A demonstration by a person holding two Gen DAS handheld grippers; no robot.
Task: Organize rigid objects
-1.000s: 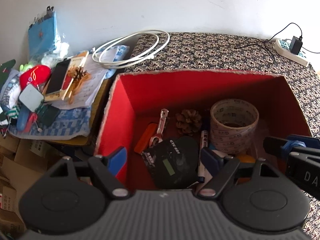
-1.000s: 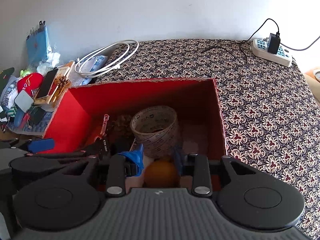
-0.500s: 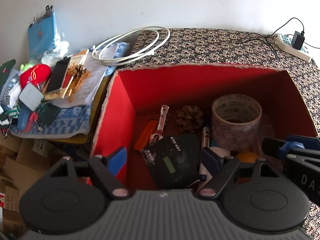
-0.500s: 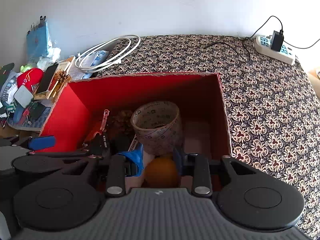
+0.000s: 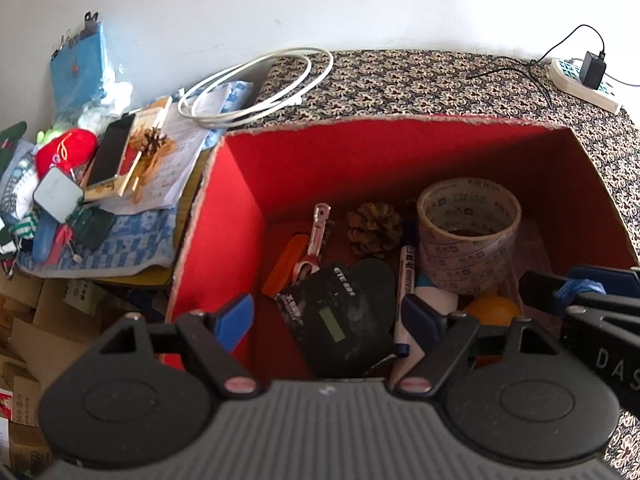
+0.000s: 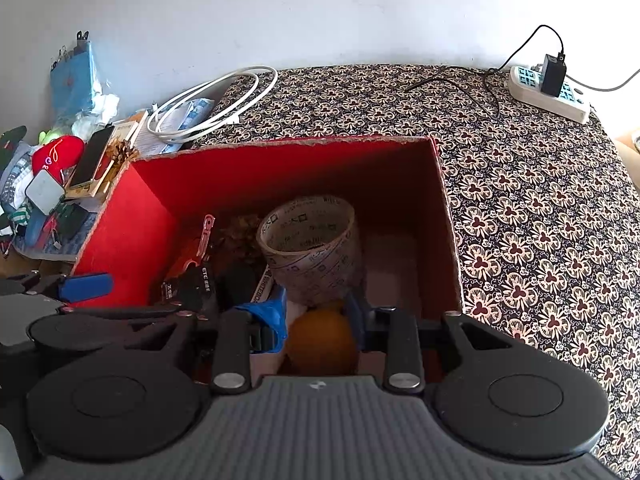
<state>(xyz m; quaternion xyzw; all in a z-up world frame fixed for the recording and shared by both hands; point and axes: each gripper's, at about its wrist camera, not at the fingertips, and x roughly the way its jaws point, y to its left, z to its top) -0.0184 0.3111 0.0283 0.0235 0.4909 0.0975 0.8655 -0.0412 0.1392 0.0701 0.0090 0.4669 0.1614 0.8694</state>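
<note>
Red box sits on patterned tablecloth by white wall; power strip at far edge. Right gripper pinches orange ball inside box. Left gripper spread wide, empty.
</note>
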